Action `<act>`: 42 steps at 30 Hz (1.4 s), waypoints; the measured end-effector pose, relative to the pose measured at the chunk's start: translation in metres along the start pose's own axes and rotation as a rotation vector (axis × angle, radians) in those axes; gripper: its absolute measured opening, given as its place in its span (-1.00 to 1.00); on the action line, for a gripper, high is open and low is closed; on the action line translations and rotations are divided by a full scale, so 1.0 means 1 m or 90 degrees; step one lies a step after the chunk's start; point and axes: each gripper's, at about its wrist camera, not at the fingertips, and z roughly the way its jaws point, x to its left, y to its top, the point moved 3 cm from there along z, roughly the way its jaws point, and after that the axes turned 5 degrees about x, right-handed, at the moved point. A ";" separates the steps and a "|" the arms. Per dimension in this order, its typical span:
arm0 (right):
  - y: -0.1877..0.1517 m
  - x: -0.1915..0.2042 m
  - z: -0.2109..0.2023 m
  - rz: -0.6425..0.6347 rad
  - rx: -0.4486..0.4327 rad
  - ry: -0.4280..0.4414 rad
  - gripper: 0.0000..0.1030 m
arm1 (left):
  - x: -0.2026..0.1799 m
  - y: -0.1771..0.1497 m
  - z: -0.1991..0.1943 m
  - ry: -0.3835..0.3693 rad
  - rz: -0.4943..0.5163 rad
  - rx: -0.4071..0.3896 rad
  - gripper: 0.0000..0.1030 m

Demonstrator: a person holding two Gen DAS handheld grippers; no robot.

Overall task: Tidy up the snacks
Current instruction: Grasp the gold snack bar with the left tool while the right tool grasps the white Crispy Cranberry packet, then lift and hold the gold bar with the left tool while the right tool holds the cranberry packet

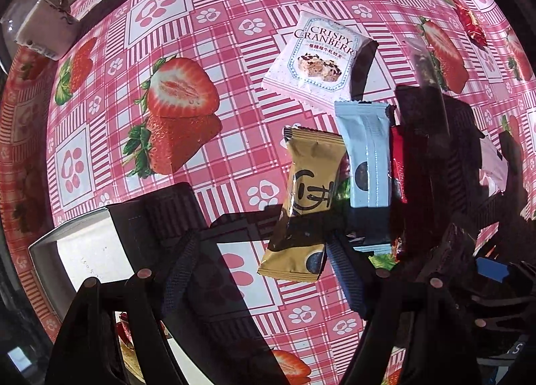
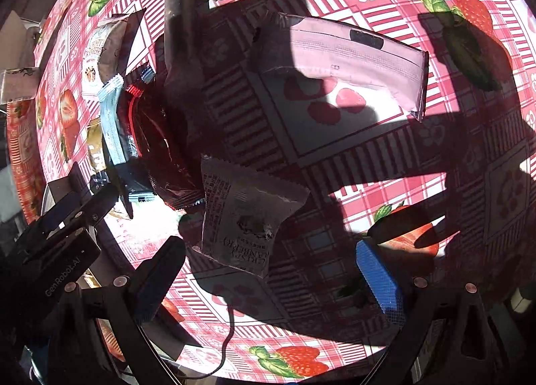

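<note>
On the far left of the left camera's view, a small white box (image 1: pixel 43 28) sat at the edge of the pink strawberry tablecloth (image 1: pixel 174 60), well away from the snacks. The left claw (image 1: pixel 264 261) was spread wide and held nothing. Just past it lay a gold packet (image 1: pixel 306 197) with a dark round mark on it, and right beside that a light blue packet (image 1: pixel 366 157), then a red packet (image 1: pixel 398 167) mostly in shadow. A white packet (image 1: pixel 316 55) lay a little farther out, and it read "CRISPY CRANBERR", with the last letter cut off. These looked like small, light, crinkly wrappers, so they would probably slide on the shiny cloth and bend when squeezed. A good place to pinch might be the flat crimped end or across the narrow middle. In the right camera's view, the row of packets sat at the left. The right claw (image 2: pixel 268 271) was also spread wide and empty, with a gray shaded packet (image 2: pixel 248 214) lying just ahead of it on the cloth, its writing upside down and partly cut off. A pink packet (image 2: pixel 355 60) lay farther off to the right. The left claw's body in this view read "GenRobot.AI".
</note>
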 end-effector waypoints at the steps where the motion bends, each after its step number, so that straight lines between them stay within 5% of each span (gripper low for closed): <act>1: 0.000 0.001 0.002 -0.001 -0.001 -0.005 0.99 | -0.001 0.003 0.003 0.007 0.004 0.000 0.56; 8: -0.010 0.020 0.015 -0.018 -0.016 -0.046 0.98 | -0.021 0.028 0.001 -0.005 0.017 -0.016 0.56; 11: -0.015 0.031 0.016 -0.032 -0.029 -0.087 0.68 | -0.027 0.035 -0.001 -0.002 0.023 -0.013 0.52; 16: -0.026 0.028 0.009 -0.065 -0.050 -0.112 0.07 | -0.031 0.023 -0.008 -0.035 0.010 -0.014 -0.02; 18: -0.030 0.022 0.003 -0.091 -0.054 -0.116 -0.20 | -0.036 0.018 -0.011 -0.027 0.012 -0.010 -0.51; 29: -0.082 -0.040 -0.001 -0.138 -0.040 -0.077 -0.23 | -0.037 -0.066 0.003 -0.048 -0.027 0.033 -0.52; 32: -0.093 -0.054 0.004 -0.135 -0.036 -0.093 -0.23 | -0.038 -0.077 0.004 -0.028 -0.030 0.033 -0.44; 34: -0.098 -0.062 0.007 -0.138 -0.031 -0.107 -0.22 | -0.039 -0.078 0.003 -0.007 -0.028 0.033 -0.16; 36: -0.113 -0.069 0.012 -0.140 -0.033 -0.116 -0.15 | -0.038 -0.083 0.008 0.000 -0.023 0.039 0.52; 40: -0.118 -0.087 0.010 -0.124 -0.034 -0.126 -0.10 | -0.029 -0.081 0.018 -0.013 -0.020 0.037 0.57; 42: -0.112 -0.093 0.007 -0.120 -0.027 -0.114 0.25 | -0.025 -0.078 0.021 -0.022 -0.020 0.037 0.60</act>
